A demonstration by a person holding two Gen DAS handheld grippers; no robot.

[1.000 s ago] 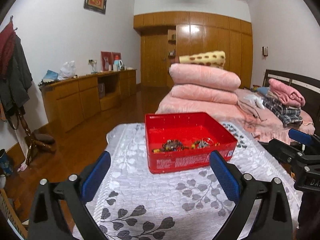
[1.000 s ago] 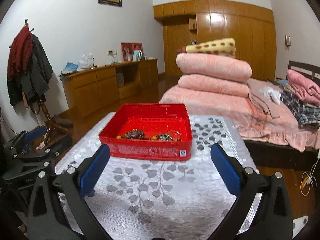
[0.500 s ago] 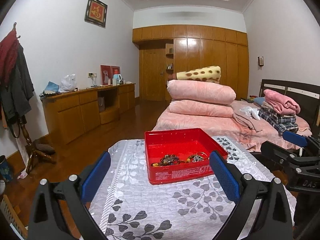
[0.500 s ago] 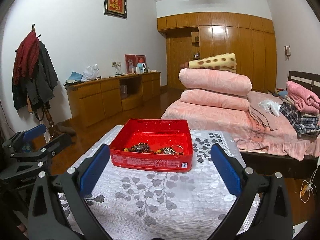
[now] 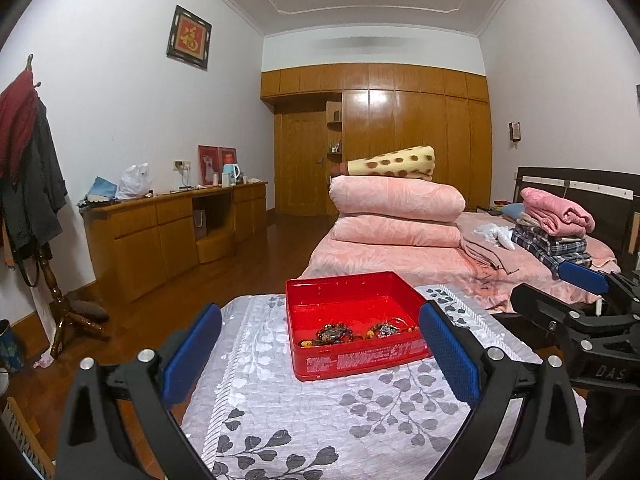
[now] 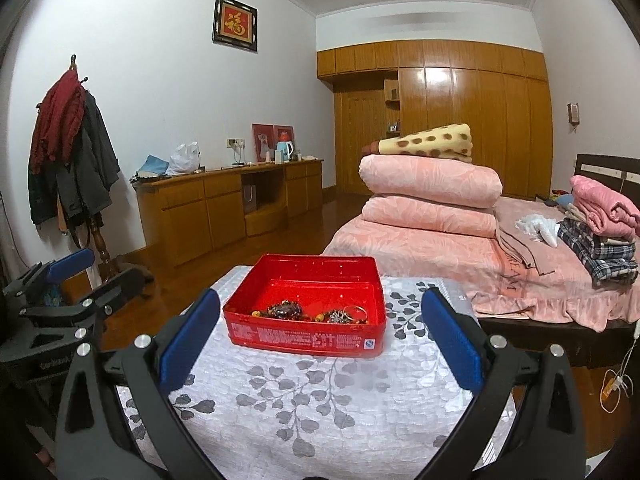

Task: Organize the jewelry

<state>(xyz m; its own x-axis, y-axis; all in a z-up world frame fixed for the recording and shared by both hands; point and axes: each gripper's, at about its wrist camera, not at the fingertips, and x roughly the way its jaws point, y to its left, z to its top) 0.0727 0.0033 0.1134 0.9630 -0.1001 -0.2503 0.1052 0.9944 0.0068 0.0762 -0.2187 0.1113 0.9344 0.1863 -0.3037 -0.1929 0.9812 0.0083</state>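
Jewelry [image 5: 356, 330] lies heaped in the near end of an open red tin [image 5: 352, 322], beads and a metal ring tangled together along the front wall, on a table spread with a white cloth printed with grey leaves [image 5: 304, 412]. You hold your left gripper [image 5: 320, 354] back from the tin, its blue-padded fingers [image 5: 192, 352] spread wide with nothing between them, the tin framed in the gap but untouched. Your right gripper [image 6: 318, 346] waits the same way, its fingers [image 6: 450, 340] parted and empty, the tin just ahead of the tips. Each tool shows at the edge of the other's view, well apart from the tin. Behind the table, a bed [image 6: 420, 248] carries two folded pink quilts [image 6: 430, 194] topped by a spotted yellow blanket [image 6: 430, 144], with folded clothes [image 6: 600, 224] stacked nearer the headboard. A wooden sideboard [image 5: 172, 232] runs along the left wall, coats hang on a stand [image 6: 72, 156], and a framed red character [image 6: 235, 24] hangs above.
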